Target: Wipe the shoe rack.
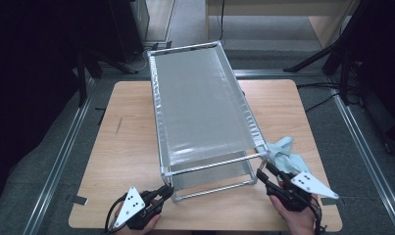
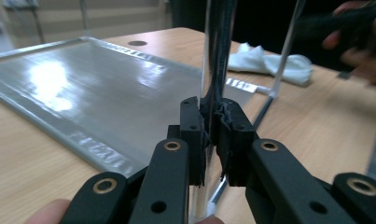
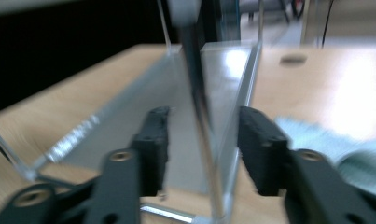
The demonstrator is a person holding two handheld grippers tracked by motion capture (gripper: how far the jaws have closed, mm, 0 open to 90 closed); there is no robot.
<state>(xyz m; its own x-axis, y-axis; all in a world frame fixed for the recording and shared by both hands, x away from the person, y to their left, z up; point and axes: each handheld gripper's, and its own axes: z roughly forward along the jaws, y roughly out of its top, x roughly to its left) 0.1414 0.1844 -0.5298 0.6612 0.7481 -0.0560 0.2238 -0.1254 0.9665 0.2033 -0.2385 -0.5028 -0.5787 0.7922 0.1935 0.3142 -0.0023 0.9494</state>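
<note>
From the high view, a silver two-shelf rack (image 1: 200,107) is standing on the wooden table (image 1: 126,147), and both hands are working at its near end. The left gripper (image 1: 166,192) is sitting right at the near left corner post (image 1: 166,182), its tips against the pole. The right gripper (image 1: 263,172) is reaching in at the near right corner post (image 1: 258,169), with a pale blue cloth (image 1: 285,152) lying just beyond and to the outer side of it.

Over to the left gripper view: the left gripper (image 2: 212,140) is clamping hard here, pads pressed onto the upright post (image 2: 209,70) with the metal pinched squarely between them. The rack's lower shelf (image 2: 92,98) is spreading out to the left of the jaws, the cloth (image 2: 269,60) is lying well ahead and to the right, and the other hand (image 2: 358,37) is showing blurred in the top right corner.

Now the right gripper view: the right gripper (image 3: 203,140) is standing spread, the jaws straddling the post (image 3: 199,107), which is rising between them with a gap on each side. The cloth (image 3: 335,144) is lying just to the right of the right-hand jaw.
</note>
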